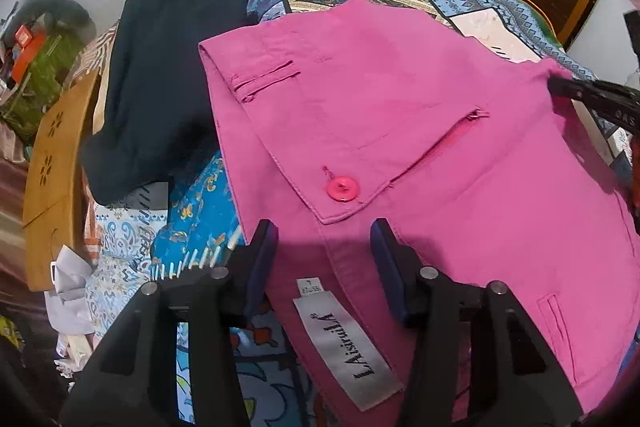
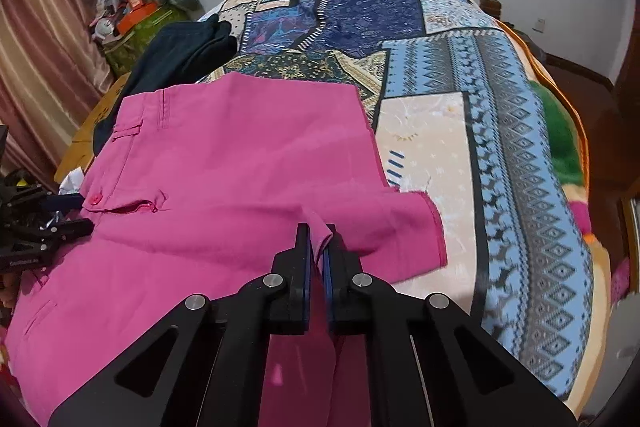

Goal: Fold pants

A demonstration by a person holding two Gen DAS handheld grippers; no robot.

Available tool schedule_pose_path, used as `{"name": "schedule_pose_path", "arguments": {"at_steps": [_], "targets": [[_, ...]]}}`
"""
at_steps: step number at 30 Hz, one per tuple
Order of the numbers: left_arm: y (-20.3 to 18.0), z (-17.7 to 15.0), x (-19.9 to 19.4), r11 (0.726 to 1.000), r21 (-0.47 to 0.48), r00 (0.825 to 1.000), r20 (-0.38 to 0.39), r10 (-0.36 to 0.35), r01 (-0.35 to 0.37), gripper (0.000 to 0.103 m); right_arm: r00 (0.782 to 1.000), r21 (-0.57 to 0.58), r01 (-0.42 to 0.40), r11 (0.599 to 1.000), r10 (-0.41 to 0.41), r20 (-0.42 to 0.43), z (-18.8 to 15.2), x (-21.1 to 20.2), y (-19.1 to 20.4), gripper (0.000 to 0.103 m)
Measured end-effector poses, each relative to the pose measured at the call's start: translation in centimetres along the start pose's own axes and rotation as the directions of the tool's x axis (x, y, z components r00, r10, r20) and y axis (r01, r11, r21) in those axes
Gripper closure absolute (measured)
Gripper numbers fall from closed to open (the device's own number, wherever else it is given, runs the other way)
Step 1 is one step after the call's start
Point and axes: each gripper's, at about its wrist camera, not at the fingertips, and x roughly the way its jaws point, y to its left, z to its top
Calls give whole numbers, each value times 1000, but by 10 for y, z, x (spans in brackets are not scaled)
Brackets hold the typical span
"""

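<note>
Black left gripper straddles the waistband of the pink pants, jaws half open, pads not yet pressing cloth. Right gripper is clamped on a fabric fold near the leg hem. Pants lie flat across the patchwork bed, waistband toward the left gripper.

Black gripper frames, blue pads, silver round screws.

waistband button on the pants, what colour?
Bright pink button, matching the pink pants; clearest in left wrist view.
</note>
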Motion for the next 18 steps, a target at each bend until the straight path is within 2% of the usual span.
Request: {"name": "schedule_pose_path", "arguments": {"at_steps": [1, 4, 10, 13, 16, 18], "targets": [[2, 1, 2, 1000, -1, 1000, 1, 15, -15, 51, 1000, 3, 9, 1000, -9, -2, -2, 0, 1, 99], [10, 6, 9, 1000, -21, 1000, -17, -13, 13, 51, 1000, 28, 13, 1000, -12, -21, -6, 2, 0, 99], [3, 13, 13, 998, 57, 999, 2, 36, -36, 51, 999, 49, 21, 999, -20, -32, -7, -1, 0, 98], [6, 13, 11, 997, 80, 1000, 12, 11, -11, 51, 1000, 42, 23, 999, -22, -21, -7, -13, 1, 96], [9, 15, 4, 999, 50, 1000, 2, -4, 3, 51, 1000, 20, 28, 999, -28, 5, -7, -29, 0, 95], [11, 15, 0, 999, 20, 999, 6, -38, 38, 51, 999, 11, 40, 999, -40, 23, -6, -39, -5, 93]]}}
